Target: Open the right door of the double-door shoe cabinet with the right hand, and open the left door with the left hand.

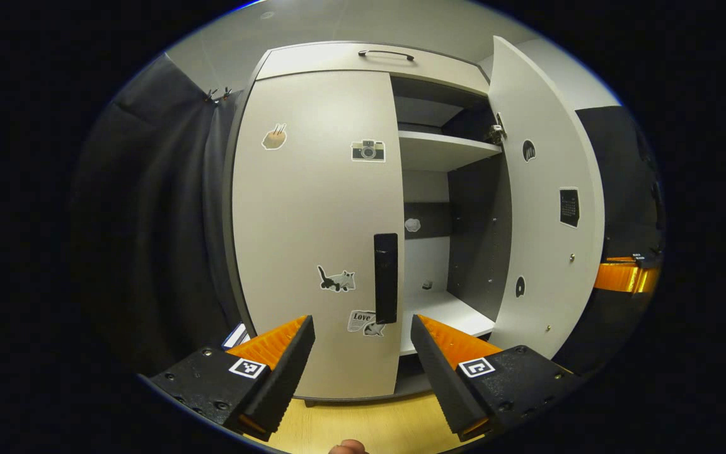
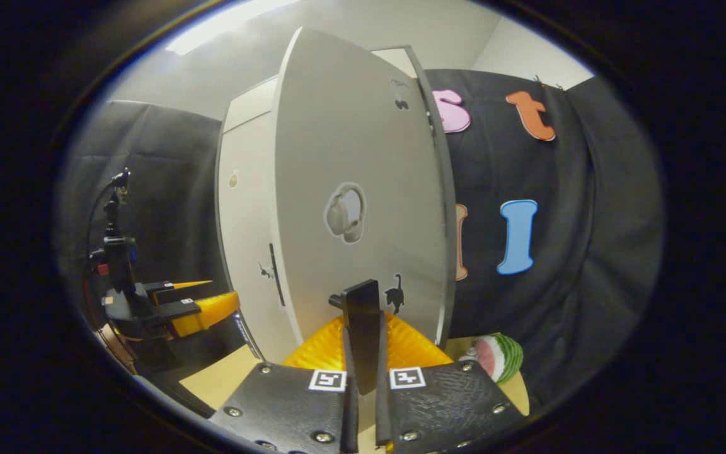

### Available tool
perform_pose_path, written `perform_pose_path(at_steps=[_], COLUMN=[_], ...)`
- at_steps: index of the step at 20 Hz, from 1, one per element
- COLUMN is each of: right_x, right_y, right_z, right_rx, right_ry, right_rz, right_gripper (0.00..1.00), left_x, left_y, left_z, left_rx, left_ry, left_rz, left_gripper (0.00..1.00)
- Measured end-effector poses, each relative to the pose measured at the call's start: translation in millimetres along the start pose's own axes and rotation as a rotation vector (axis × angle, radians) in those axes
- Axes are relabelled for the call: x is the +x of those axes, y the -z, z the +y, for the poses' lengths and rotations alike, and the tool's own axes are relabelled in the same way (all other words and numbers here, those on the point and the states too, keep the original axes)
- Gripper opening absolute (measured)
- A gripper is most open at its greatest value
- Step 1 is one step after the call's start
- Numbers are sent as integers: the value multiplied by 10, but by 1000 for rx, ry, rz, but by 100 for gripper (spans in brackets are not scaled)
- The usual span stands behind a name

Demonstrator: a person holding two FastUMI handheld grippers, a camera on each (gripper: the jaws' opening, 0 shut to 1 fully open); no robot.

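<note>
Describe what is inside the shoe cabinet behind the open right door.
Bare shelves, a small dark object on the lower one, a sticker on the back. The closed left door hides the rest.

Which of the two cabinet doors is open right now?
The right door, swung out so the shelves show, its handle clamped in the right gripper. The left door is shut.

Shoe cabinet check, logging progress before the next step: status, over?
Right tool shut on right door handle, right door swung open. Left tool open, facing left door handle; left door closed. Nothing blocking.
</note>
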State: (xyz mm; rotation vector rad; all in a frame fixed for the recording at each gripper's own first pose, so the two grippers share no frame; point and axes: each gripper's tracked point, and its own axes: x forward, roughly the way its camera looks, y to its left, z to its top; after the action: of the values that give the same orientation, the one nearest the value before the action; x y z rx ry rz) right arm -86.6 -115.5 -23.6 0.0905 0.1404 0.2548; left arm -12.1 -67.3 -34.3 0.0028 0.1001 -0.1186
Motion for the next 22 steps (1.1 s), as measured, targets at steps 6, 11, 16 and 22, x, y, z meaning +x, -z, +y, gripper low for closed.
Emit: perform_pose_path(at_steps=[6, 11, 16, 22], right_x=[-46, -77, -92, -124], right_y=[-47, -70, -84, -8], right_z=[-250, -491, -652, -625], right_rx=[-34, -16, 36, 88], right_ry=[82, 132, 129, 108], right_rz=[-26, -48, -69, -61], right_gripper=[10, 10, 3, 3], left_x=[31, 9, 45, 211], left_y=[27, 25, 45, 74], left_z=[-207, -381, -412, -333], left_rx=[-2, 9, 9, 9], left_ry=[39, 65, 59, 26], left_rz=[11, 11, 20, 33], left_gripper=[95, 95, 95, 95])
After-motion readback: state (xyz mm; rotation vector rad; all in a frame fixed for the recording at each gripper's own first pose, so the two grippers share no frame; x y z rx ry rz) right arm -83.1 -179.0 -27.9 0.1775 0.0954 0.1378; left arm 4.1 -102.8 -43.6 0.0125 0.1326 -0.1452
